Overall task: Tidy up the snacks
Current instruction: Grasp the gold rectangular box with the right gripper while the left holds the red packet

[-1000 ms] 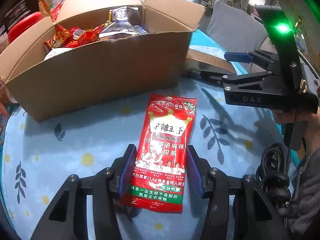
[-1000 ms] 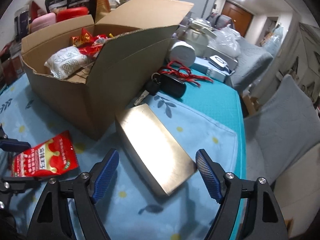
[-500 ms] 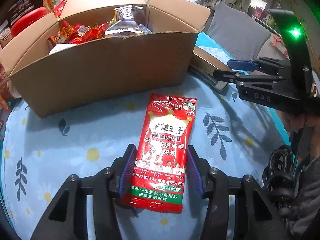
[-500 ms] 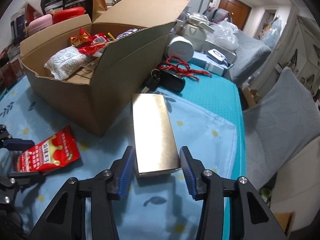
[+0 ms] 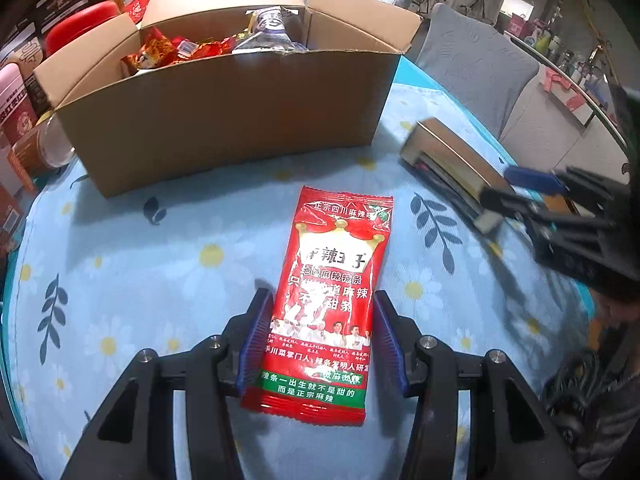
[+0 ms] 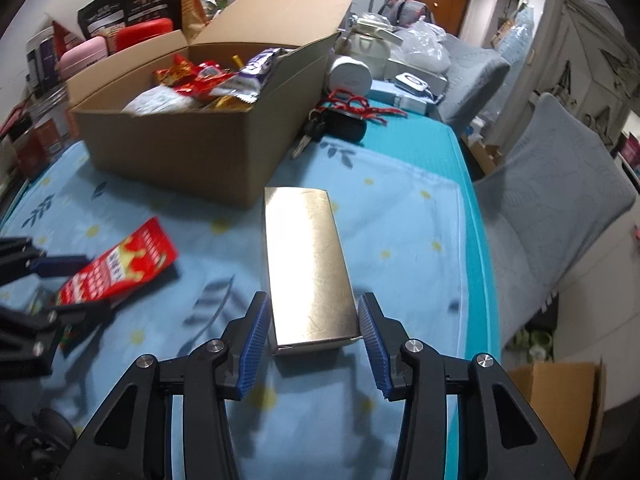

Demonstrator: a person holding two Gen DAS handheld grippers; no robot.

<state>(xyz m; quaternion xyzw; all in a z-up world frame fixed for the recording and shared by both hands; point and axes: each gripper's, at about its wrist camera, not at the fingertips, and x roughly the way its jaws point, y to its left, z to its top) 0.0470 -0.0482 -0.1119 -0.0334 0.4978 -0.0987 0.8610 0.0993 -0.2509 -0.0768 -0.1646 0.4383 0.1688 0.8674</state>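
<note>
Two handheld grippers work over a table covered by a pale blue floral cloth [image 5: 120,280], each with one item between its fingers. Left wrist view, from left to right: jars and packets crowd the table's far left edge; an open cardboard box [image 5: 224,120] stands at the back, holding red wrapped snacks [image 5: 160,46] and a clear bottle [image 5: 268,34]. Near the centre, the left gripper [image 5: 322,344] has its jaws narrowed onto a red snack packet [image 5: 332,292], the blue pads pressing the lower part of the packet's two long edges; the packet extends away from the fingers toward the box, and whether it rests on the cloth or is raised cannot be told. At right, the right gripper [image 5: 516,186] appears blurred, clamped on one end of a gold box [image 5: 448,156].

Right wrist view, from left to right: the left gripper's dark fingers hold the red packet at the left margin; the cardboard box stands behind, with keys and a black pouch [image 6: 344,124] beside its right corner. The right gripper's jaws have just been closing and now grip the near end of the gold box on both sides, pads against its long edges. A grey chair [image 6: 560,200] stands beyond the table's right edge.
</note>
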